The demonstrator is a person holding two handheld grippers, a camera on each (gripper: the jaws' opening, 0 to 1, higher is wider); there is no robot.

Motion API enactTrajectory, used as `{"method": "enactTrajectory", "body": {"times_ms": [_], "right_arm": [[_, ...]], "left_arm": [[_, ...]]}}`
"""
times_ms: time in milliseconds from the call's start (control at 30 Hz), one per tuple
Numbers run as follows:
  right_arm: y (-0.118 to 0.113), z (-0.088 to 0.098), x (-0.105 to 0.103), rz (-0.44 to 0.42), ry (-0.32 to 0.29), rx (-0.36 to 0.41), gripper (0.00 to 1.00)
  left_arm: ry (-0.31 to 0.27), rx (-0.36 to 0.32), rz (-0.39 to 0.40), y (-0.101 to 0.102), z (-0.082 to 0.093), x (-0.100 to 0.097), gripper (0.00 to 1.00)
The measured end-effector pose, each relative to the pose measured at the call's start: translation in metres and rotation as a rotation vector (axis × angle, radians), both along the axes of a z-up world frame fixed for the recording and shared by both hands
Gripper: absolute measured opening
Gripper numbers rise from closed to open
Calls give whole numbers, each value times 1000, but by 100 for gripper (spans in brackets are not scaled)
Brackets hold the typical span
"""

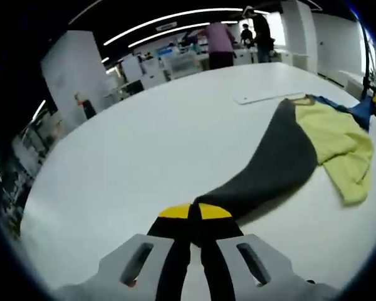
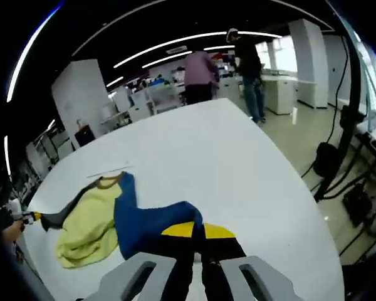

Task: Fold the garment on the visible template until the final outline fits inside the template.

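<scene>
A garment in three colours lies stretched across the white table (image 1: 144, 163). Its dark grey part (image 1: 276, 163) runs up to my left gripper (image 1: 194, 212), whose yellow-tipped jaws are shut on its end. The yellow part (image 1: 332, 138) is bunched at the right, with a blue edge (image 1: 357, 110) behind it. In the right gripper view my right gripper (image 2: 197, 231) is shut on the blue part (image 2: 150, 226), and the yellow part (image 2: 88, 229) lies crumpled to its left. The left gripper (image 2: 31, 217) appears at the far left holding the grey end. A thin pale template sheet (image 1: 269, 97) lies beyond the garment.
Two people (image 2: 197, 75) (image 2: 247, 63) stand at the table's far end among white desks. The table's right edge (image 2: 301, 188) drops to a floor with black cables and a stand (image 2: 338, 169). Bare tabletop (image 2: 207, 150) stretches ahead.
</scene>
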State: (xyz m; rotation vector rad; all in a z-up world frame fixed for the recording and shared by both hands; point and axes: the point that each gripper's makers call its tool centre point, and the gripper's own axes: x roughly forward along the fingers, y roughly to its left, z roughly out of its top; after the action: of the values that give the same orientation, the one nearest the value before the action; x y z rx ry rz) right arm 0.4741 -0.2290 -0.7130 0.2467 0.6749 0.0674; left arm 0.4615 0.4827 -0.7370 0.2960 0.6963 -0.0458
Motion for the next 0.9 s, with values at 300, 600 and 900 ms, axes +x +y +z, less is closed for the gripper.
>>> {"method": "enactTrajectory", "body": {"times_ms": [300, 600, 900], "right_arm": [[-32, -13, 7, -70, 33, -40, 0], [-57, -22, 14, -115, 52, -80, 0], [-77, -32, 10, -160, 75, -97, 0]], "left_arm": [[30, 80, -6, 20, -3, 8, 0], [47, 124, 0, 33, -5, 15, 0], [61, 141, 16, 40, -8, 15, 0]]}}
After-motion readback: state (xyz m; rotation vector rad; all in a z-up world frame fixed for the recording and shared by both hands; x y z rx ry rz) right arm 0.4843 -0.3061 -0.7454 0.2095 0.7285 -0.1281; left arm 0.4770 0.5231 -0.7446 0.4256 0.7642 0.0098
